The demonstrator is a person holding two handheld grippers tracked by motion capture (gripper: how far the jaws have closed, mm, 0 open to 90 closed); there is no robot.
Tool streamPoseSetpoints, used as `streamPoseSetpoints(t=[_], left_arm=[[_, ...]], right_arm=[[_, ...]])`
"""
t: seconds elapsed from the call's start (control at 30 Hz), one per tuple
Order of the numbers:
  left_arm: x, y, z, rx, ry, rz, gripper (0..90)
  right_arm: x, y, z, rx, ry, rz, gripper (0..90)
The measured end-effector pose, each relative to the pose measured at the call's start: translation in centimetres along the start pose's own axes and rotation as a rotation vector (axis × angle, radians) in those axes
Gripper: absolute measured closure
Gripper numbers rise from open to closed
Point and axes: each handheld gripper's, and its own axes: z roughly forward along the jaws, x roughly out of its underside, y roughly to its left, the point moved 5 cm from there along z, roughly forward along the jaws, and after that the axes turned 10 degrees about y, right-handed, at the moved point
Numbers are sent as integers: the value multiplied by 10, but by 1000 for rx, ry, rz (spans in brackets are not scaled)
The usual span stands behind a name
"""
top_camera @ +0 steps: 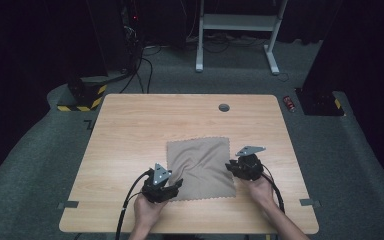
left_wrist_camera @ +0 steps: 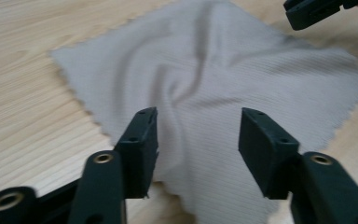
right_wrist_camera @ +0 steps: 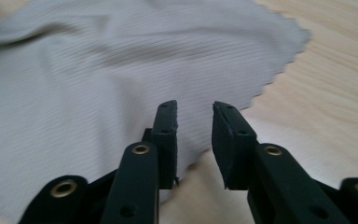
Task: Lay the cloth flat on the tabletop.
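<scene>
A square beige ribbed cloth with pinked edges (top_camera: 200,167) lies on the light wooden table (top_camera: 130,130), right of centre and toward the near edge. The cloth is not flat: soft creases run diagonally across its middle, visible as folds in the left gripper view (left_wrist_camera: 200,88) and as a raised ripple in the right gripper view (right_wrist_camera: 74,70).

The left gripper (top_camera: 172,186) sits at the near-left corner of the cloth. Its jaws are spread, with the cloth corner lying below the gap between them (left_wrist_camera: 198,140); the pads do not press on the fabric.

The right gripper (top_camera: 231,167) sits at the right edge of the cloth, toward the near-right corner. Its jaws stand parted by a narrow gap (right_wrist_camera: 195,140), above the cloth edge, with nothing pinched between the pads.

A small dark round grommet (top_camera: 224,107) is set in the table near the far edge, well apart from the cloth.
</scene>
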Motion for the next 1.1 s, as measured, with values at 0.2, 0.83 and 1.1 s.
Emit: streamPoseSetpoints(t=[0.2, 0.83, 1.1], left_arm=[[2, 11, 13, -23, 63, 5, 515], [11, 53, 34, -124, 140, -78, 481], [12, 73, 31, -174, 133, -131, 476]], right_arm=[[25, 43, -9, -30, -28, -110, 774], [54, 86, -7, -18, 12, -270, 887], [61, 89, -14, -72, 25, -256, 816]])
